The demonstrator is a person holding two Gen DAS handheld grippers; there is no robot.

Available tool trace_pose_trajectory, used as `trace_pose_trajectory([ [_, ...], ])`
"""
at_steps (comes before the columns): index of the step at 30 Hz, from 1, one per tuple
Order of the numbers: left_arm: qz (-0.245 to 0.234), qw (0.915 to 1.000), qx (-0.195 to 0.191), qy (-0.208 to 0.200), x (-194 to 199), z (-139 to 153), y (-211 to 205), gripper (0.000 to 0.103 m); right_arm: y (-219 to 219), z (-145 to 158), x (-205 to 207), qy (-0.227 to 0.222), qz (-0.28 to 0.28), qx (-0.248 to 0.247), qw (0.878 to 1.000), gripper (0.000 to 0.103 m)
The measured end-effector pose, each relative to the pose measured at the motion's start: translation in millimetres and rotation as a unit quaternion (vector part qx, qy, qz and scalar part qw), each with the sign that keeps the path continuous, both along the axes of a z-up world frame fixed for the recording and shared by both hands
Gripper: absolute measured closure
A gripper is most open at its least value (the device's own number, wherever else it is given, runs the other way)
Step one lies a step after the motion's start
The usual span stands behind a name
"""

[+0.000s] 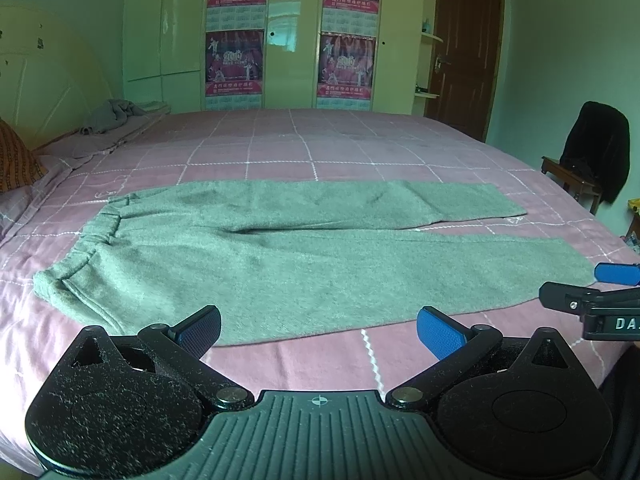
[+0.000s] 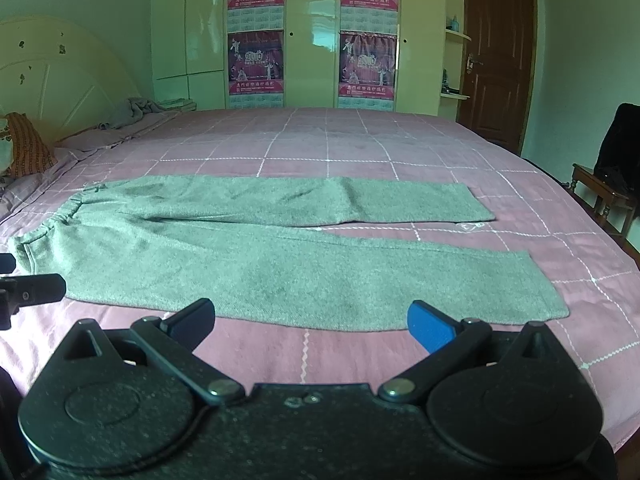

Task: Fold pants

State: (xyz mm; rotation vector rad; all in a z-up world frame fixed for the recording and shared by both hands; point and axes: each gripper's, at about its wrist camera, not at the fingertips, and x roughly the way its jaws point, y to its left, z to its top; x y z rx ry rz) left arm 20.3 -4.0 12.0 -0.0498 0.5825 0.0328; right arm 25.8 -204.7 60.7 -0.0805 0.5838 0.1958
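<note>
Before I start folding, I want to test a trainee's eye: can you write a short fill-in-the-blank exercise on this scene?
1. The grey pants lie flat on a ____ checked bedsheet.
2. The waistband points toward the ____ side of both views.
3. Both the left hand-held gripper and the right hand-held gripper are ____ and hold nothing.
4. A dark garment hangs over the ____ beside the bed.

Missing words: pink; left; open; chair

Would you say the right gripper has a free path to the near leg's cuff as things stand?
Probably yes. The right gripper is open and hangs just short of the pants, and the near cuff lies flat on the bed with nothing on or before it.
</note>
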Motion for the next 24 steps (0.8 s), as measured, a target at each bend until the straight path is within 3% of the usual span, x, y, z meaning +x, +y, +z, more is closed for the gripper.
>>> trace_pose_trajectory([
  [9, 0.093, 0.9956, 0.001, -0.014, 21.7, 18.3, 79.8, 0.0, 4.7, 32.2, 28.4, -0.032, 0.051, 0.013, 0.998, 0.0],
  [14, 0.145, 0.9888, -0.012, -0.032, 39.1, 32.1, 149.3, 0.0, 20.9, 78.0, 70.6, -0.073, 0.12, 0.044, 0.989, 0.0],
  [17, 0.173, 0.9846, 0.004, -0.026, 52.8, 30.4, 184.4, 0.0, 44.9, 97.3, 99.4, -0.077, 0.172, 0.042, 0.981, 0.0],
  [20, 0.16, 0.9867, 0.014, -0.024, 72.8, 28.6, 216.7, 0.0, 65.2, 105.6, 121.6, -0.092, 0.2, 0.026, 0.975, 0.0],
  [24, 0.134, 0.9909, -0.006, -0.01, 127.4, 20.9, 271.4, 0.0, 88.8, 105.1, 163.3, -0.1, 0.209, 0.004, 0.973, 0.0],
])
